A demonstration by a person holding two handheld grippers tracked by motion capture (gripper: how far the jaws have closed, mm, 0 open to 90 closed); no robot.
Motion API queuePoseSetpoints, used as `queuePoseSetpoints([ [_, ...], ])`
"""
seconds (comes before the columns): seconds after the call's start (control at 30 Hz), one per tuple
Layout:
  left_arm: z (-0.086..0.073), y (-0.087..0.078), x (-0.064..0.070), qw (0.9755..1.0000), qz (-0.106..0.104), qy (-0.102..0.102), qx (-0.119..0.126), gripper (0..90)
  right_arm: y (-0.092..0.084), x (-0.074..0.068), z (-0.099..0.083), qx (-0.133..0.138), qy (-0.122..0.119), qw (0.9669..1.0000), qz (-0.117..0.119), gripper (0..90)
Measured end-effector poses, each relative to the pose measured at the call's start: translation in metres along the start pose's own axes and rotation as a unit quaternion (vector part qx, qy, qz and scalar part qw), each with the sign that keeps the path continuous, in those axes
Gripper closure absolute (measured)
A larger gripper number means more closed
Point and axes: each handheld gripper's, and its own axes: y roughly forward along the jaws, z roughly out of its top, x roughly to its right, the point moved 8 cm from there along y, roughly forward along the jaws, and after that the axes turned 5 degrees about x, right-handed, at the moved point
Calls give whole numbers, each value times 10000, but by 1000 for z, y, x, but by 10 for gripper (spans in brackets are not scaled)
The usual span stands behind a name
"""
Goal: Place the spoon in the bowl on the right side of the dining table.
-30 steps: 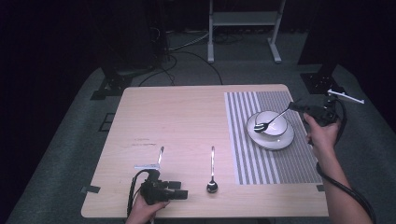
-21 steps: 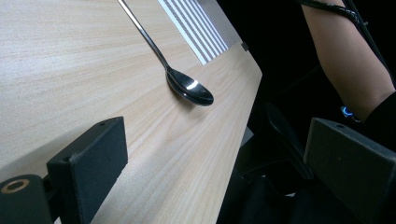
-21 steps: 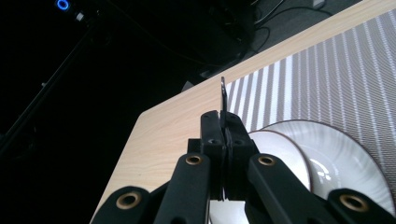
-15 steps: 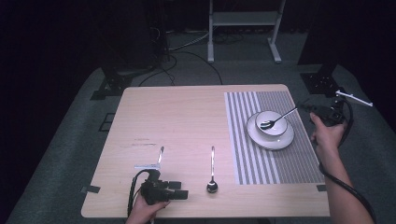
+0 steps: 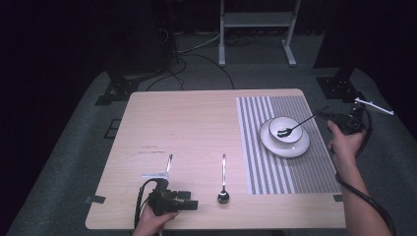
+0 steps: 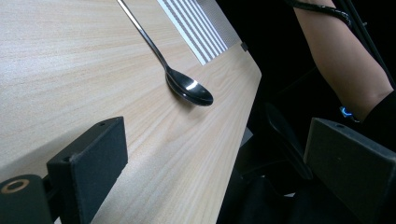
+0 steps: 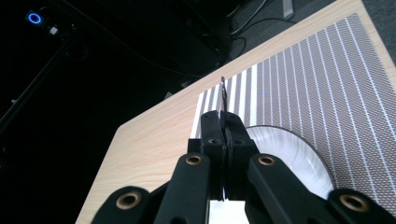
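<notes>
A white bowl [image 5: 286, 128] sits on a white plate [image 5: 295, 146] on the striped placemat [image 5: 275, 167]. My right gripper [image 5: 326, 116] hovers off the plate's right side, shut on the handle of a silver spoon [image 5: 294, 127] whose bowl end rests inside the bowl. In the right gripper view the jaws [image 7: 224, 126] pinch that handle [image 7: 223, 91] edge-on above the plate [image 7: 294, 151]. My left gripper [image 5: 193, 204] lies near the table's front edge, open and holding nothing. A second spoon [image 5: 223, 182] lies just right of it, also seen ahead of the open jaws [image 6: 187, 88].
Another slim silver utensil [image 5: 168, 164] lies on the wood just beyond the left gripper. The wooden table [image 5: 187, 128] has bare space across its left and middle. A metal stand [image 5: 255, 29] and cables lie on the floor behind.
The right hand has drifted slightly right and toward the person, and the spoon's bowl end has slid a little to the right inside the bowl. The left gripper has stayed still.
</notes>
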Motion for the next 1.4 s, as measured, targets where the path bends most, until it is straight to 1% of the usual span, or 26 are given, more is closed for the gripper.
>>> queuePoseSetpoints([
  [0.4,0,0,0,10000,0,-8,0,48,2,10,-2,38,26,9999,-119,888],
  [0.67,0,1,0,10000,2,-16,3,48,4,14,-4,39,53,9999,-145,887],
  [0.83,0,0,-1,10000,9,16,11,48,6,17,-6,25,50,9998,-179,887],
  [1.23,0,-1,-1,10000,22,-10,24,48,12,26,-12,-9,138,9997,-209,887],
  [1.4,1,0,1,10000,3,41,29,48,13,29,-14,-29,177,9997,-180,886],
])
